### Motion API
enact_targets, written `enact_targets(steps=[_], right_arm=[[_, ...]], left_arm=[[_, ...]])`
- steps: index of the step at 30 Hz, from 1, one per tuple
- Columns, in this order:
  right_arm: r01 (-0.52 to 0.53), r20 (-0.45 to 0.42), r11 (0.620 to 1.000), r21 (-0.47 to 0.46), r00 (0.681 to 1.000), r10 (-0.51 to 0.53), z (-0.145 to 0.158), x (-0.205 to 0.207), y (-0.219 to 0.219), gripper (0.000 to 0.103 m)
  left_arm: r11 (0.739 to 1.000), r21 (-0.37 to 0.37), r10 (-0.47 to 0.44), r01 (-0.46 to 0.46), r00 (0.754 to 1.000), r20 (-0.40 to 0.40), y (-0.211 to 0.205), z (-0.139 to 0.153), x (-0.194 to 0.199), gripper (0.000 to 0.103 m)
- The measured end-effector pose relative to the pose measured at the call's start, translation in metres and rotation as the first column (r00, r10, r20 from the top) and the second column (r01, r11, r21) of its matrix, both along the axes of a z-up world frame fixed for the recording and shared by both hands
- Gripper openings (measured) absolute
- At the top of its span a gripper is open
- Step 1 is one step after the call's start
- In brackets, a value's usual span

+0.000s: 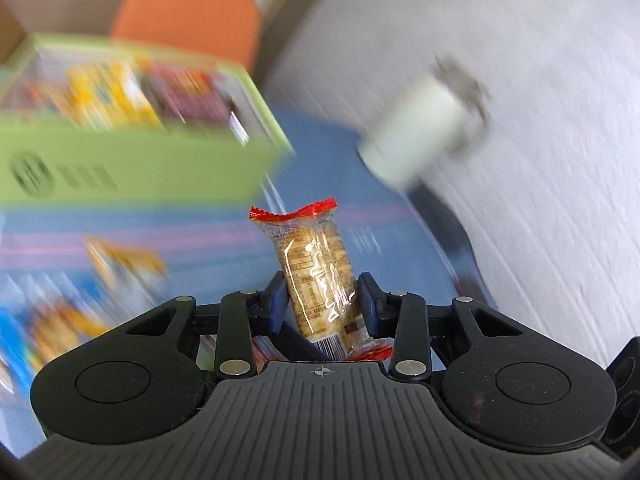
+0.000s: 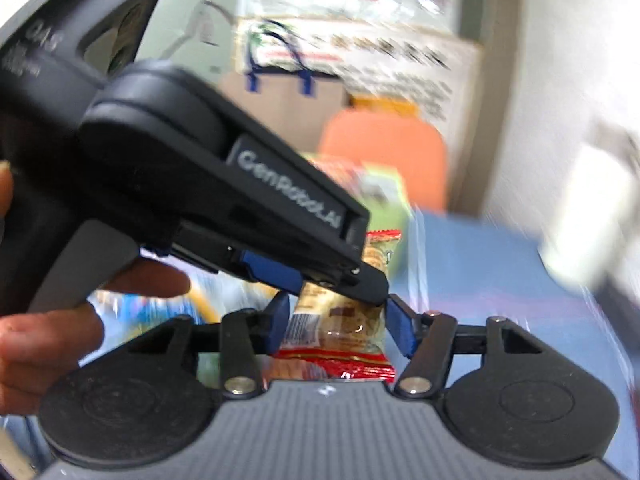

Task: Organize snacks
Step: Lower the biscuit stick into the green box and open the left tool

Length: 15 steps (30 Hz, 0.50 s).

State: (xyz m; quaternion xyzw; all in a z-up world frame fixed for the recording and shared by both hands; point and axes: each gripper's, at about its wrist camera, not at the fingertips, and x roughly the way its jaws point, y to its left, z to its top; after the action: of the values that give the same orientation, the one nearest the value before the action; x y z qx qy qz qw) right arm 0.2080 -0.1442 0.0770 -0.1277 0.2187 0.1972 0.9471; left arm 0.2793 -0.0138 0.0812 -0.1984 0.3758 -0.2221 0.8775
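Two grippers meet over a blue table (image 1: 328,152), each with a wrapped snack between its blue pads. Biggest thing around is that table, then the green box (image 1: 132,168) standing on it toward the back left, packed with blurred yellow and red packets. Behind the box is an orange chair back (image 1: 188,12), and off to the right a white mug (image 1: 416,136) sits near the table's edge. Loose snack packets (image 1: 80,300) lie smeared by blur on the near left of the table.

Seen from the left wrist, the left gripper (image 1: 323,300) is pinching a clear, red-ended cracker packet (image 1: 316,268), lifted clear of the table and tilted slightly. From the right wrist, the right gripper (image 2: 337,326) has its pads against a second red-ended packet (image 2: 340,332), while the left one crosses just above it, a person's hand (image 2: 60,320) on its handle.
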Motion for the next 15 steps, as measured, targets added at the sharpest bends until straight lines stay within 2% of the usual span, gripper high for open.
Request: enact_targets(steps=[4,7,11,14,15], right_arm=[[-0.134,0.023,0.991,0.008,0.991,0.134,0.016,0.072,0.050,0.065],[-0.215,-0.027,0.975,0.049,0.976,0.216,0.018,0.129,0.081,0.065],[-0.269,-0.117,0.960,0.078,0.954,0.277,-0.002,0.186,0.117,0.065],[-0.292,-0.214,0.954,0.074,0.929,0.301,-0.026,0.210,0.134,0.067],[-0.297,-0.226,0.947,0.121,0.921,0.318,-0.029,0.215,0.132,0.069]], left_arm=[[0.990,0.029,0.138,-0.140,0.989,0.048,0.056,0.025,0.050,0.015],[0.975,0.045,0.215,-0.217,0.976,0.043,0.095,0.030,0.091,0.017],[0.958,0.064,0.280,-0.279,0.960,-0.010,0.134,0.014,0.142,0.016],[0.951,0.113,0.298,-0.289,0.952,-0.069,0.148,-0.012,0.168,0.016],[0.945,0.146,0.304,-0.292,0.950,-0.066,0.147,-0.020,0.171,0.016]])
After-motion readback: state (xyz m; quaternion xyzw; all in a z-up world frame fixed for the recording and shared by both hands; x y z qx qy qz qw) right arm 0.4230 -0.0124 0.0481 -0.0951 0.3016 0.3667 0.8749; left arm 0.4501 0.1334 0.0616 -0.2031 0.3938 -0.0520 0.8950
